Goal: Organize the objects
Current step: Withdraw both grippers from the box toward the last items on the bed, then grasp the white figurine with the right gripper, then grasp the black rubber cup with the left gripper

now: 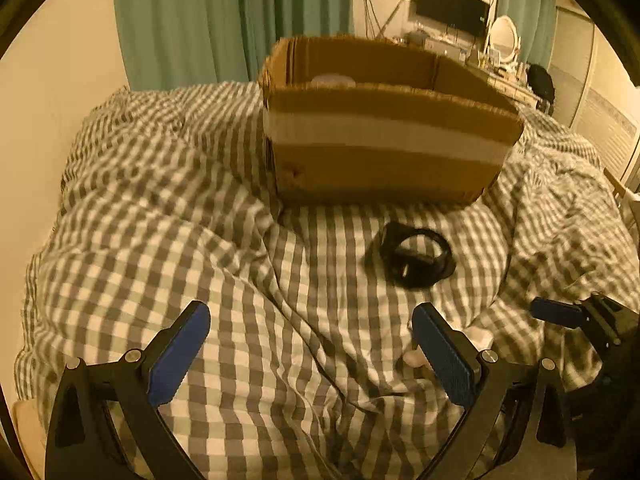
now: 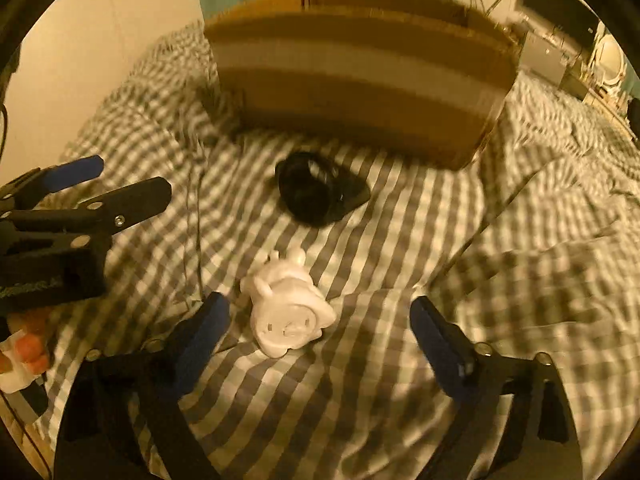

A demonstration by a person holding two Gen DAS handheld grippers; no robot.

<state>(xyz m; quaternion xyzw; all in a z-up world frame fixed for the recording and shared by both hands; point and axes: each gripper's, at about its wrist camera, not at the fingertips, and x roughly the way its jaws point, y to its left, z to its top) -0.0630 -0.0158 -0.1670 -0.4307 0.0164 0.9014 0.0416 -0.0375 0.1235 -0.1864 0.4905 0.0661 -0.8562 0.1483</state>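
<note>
A small white figurine (image 2: 286, 312) lies on its side on the checked bedcover (image 2: 380, 380), near the front of the right wrist view and between the two blue-padded fingers of the right gripper (image 2: 320, 316), whose jaws stand wide apart with neither pad touching it. Just beyond the figurine, apart from it, a black ring-shaped object (image 2: 316, 192) rests on the same cover; in the left wrist view this black object (image 1: 416, 258) lies ahead and to the right of the left gripper (image 1: 310, 328), whose jaws are also spread wide with only cloth between them. Farther back, an open cardboard box (image 1: 384, 160) with a pale band across its front sits on the bed, with something pale inside that is too blurred to identify. Green curtains (image 1: 192, 20) hang behind it.
</note>
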